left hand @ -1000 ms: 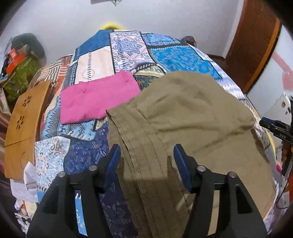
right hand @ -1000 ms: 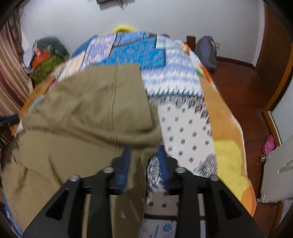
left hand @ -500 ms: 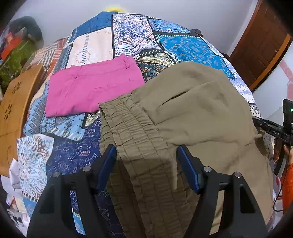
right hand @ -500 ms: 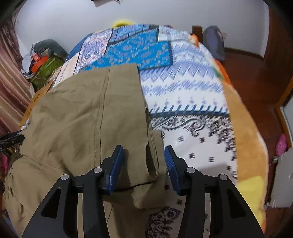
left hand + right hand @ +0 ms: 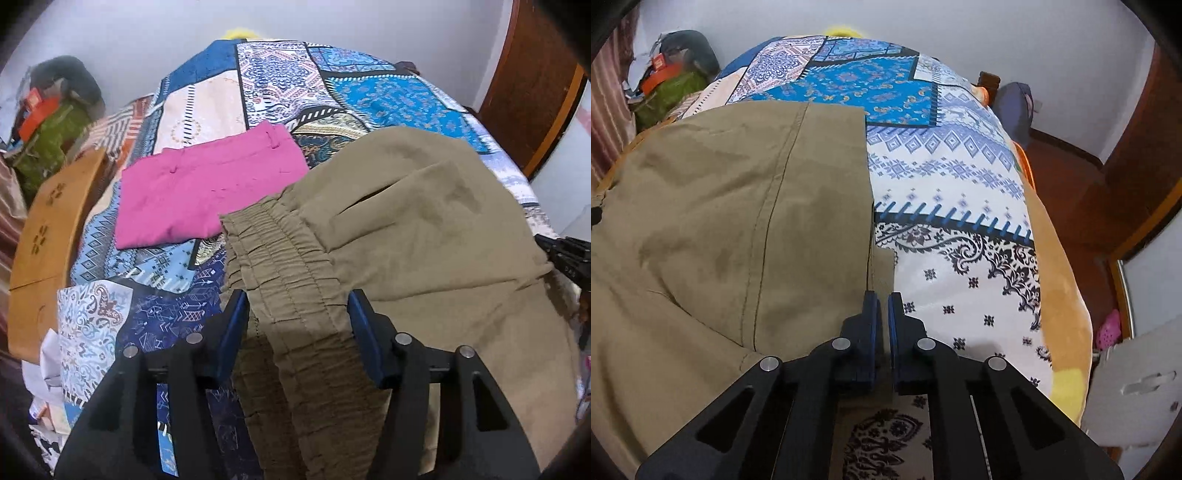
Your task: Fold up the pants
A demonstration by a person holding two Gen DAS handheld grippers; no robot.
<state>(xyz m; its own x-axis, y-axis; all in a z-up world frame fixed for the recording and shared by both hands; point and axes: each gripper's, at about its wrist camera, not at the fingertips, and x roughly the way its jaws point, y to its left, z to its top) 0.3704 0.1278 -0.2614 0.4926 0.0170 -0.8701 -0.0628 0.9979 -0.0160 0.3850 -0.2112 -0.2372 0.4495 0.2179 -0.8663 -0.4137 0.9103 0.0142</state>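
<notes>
So the olive-khaki pants (image 5: 424, 229) are spread out on the bed (image 5: 258, 85), which has a busy patchwork cover in blues, whites and paisley. In the left wrist view the gathered elastic waistband (image 5: 288, 266) runs right down between the fingers of the left gripper (image 5: 297, 325), which are spread wide apart, one on each side of the band, not pinching anything. A slit pocket opening shows just past the waistband.

The right gripper (image 5: 881, 314) is over at the other end of the pants. Its blue pads are squeezed together with only a thin sliver between them, right at the hem edge of the pant leg (image 5: 882, 269), where a lower layer of fabric pokes out from under the top one. It looks clamped on that edge.

Next to the waistband, on the far left side, there's a folded pink garment (image 5: 207, 192) lying flat on the cover, just touching the khaki corner. A wooden board (image 5: 48, 229) leans at the bed's left edge. No real containers around, just a bag pile (image 5: 672, 77) in the corner, contents too blurry to say.
</notes>
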